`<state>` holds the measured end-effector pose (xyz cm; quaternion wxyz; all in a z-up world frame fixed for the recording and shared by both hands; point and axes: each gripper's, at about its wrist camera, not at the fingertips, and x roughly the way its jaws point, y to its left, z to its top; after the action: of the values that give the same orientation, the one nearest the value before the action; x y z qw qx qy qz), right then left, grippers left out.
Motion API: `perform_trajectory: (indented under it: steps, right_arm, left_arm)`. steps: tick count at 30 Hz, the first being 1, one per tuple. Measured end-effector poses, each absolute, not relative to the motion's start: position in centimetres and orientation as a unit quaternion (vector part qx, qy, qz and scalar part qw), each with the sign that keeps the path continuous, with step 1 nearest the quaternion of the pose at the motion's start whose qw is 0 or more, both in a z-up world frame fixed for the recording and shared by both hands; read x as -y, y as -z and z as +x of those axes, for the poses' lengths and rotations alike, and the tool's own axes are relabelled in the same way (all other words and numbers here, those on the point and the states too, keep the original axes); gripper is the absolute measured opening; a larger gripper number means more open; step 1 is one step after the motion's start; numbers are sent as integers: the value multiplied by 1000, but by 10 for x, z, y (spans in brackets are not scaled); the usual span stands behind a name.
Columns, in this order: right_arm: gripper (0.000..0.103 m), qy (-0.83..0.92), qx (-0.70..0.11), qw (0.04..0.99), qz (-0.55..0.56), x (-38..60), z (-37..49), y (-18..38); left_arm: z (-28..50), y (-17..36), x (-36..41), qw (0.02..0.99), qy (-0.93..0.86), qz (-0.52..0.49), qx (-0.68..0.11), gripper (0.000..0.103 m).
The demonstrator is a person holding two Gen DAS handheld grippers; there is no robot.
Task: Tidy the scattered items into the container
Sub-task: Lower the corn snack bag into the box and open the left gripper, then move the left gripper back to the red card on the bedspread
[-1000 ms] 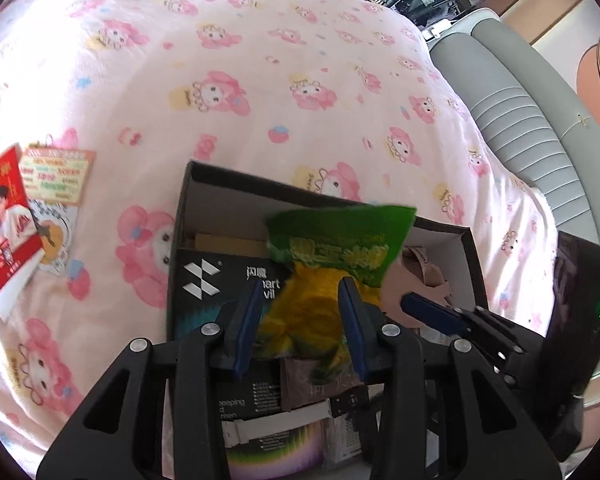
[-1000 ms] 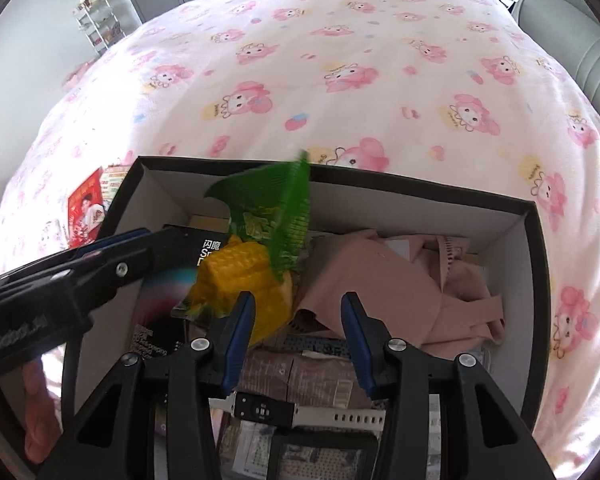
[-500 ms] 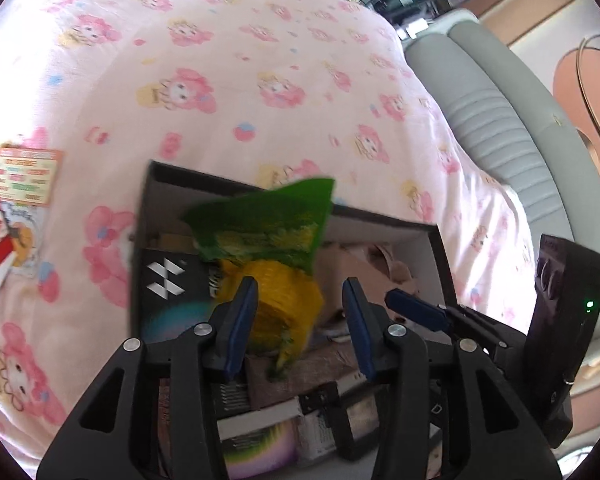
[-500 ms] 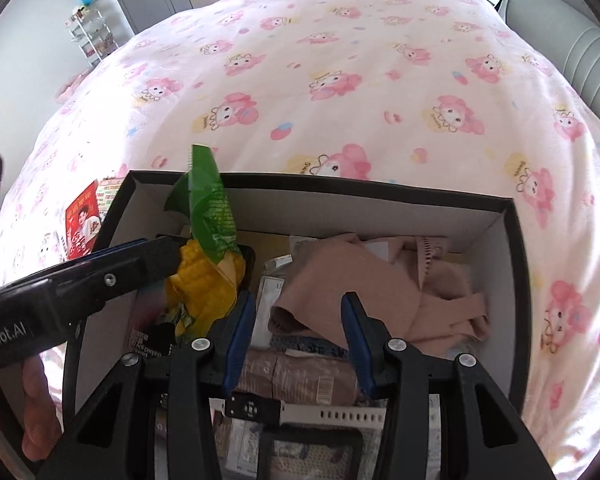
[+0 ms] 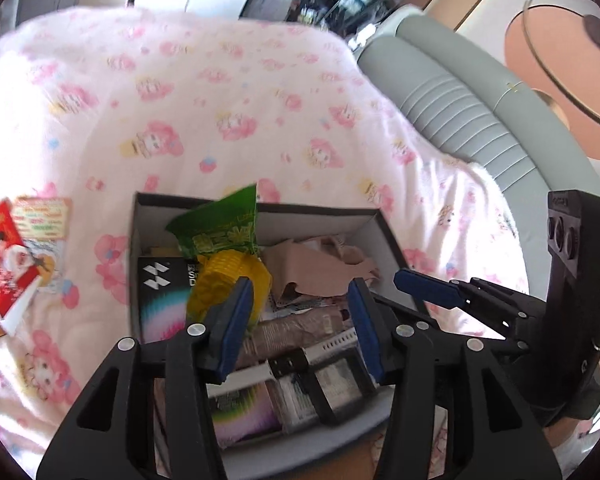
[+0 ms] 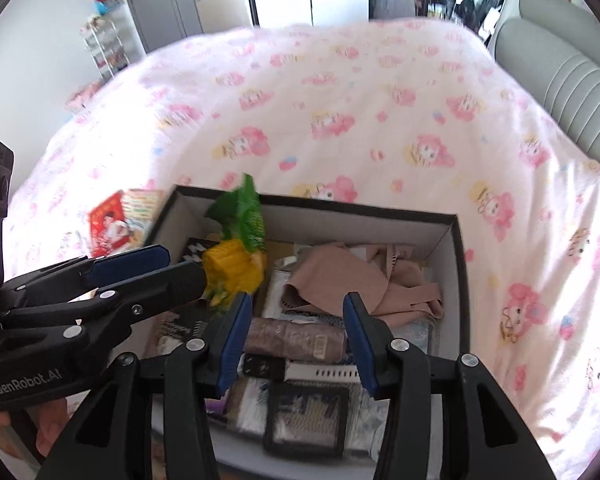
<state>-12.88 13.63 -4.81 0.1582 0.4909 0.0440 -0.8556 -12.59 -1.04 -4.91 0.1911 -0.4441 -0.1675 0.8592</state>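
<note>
Most items are already lying in the black box (image 6: 456, 264), the wide-jawed left gripper (image 5: 300, 320) is leaving the corn snack packet (image 6: 236, 256) at its ten o'clock corner, the right gripper (image 6: 296, 336) is hovering wide-jawed, and red cards (image 5: 16, 256) are waiting on the bed (image 6: 340, 100).

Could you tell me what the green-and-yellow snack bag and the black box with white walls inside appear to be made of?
The green-and-yellow snack bag looks like thin glossy plastic film: it crinkles and catches highlights. The black box with white walls inside seems matte cardboard, given its thin, stiff, straight walls and folded corners, though rigid paperboard is possible.
</note>
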Motion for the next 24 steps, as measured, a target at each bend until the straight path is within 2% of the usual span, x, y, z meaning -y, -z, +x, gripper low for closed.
perform_trajectory:
  steps: [10, 16, 20, 24]
  right_arm:
    - [48, 866, -42, 217, 448, -104, -85, 6]
    - [48, 847, -63, 283, 446, -40, -79, 10]
    - [48, 831, -64, 318, 452, 14, -89, 16]
    - [48, 801, -64, 336, 491, 62, -113, 43]
  left_arm:
    - [-47, 10, 51, 154, -880, -416, 169, 51]
    - [-27, 2, 110, 99, -890, -413, 168, 51]
    - [-26, 13, 163, 54, -889, -414, 187, 51]
    - [-39, 51, 221, 27, -867, -435, 244, 51]
